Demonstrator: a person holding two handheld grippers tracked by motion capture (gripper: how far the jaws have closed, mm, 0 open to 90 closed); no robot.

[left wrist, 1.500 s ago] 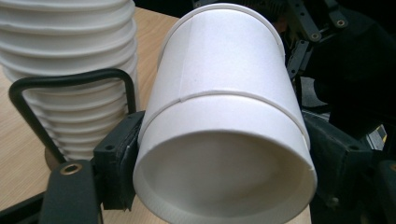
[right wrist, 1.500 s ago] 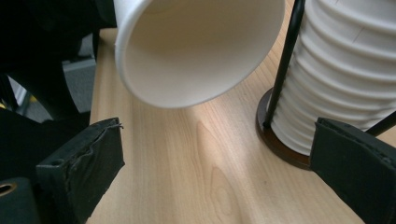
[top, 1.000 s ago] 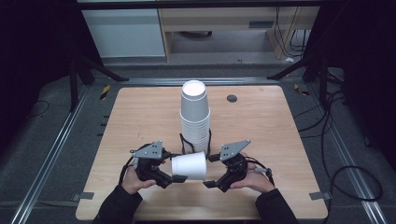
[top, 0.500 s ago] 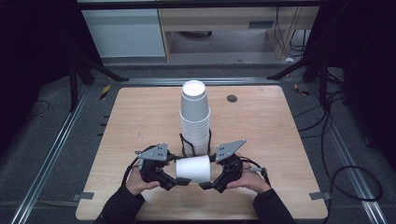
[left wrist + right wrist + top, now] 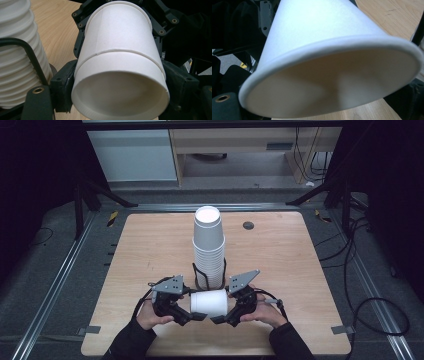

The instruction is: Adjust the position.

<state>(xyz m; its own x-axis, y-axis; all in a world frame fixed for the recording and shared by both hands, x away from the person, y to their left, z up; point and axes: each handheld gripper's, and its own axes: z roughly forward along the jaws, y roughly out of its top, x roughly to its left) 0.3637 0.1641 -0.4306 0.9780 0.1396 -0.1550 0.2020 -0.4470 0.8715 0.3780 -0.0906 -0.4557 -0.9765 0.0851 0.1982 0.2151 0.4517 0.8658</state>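
Sideways between the tongs lies the white paper cup, just before the stack of white cups, long axis running hand to hand. Left gripper clamps its base. Right gripper, facing the mouth, has just been closing; I cannot tell whether it grips.

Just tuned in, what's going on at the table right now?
A person holds one white paper cup sideways between the left gripper and the right gripper, low over the near edge of the wooden table. In the left gripper view its base end lies between that gripper's jaws; the right gripper's jaws have just been closing at the rim end. Behind it a tall stack of cups stands in a black wire holder.
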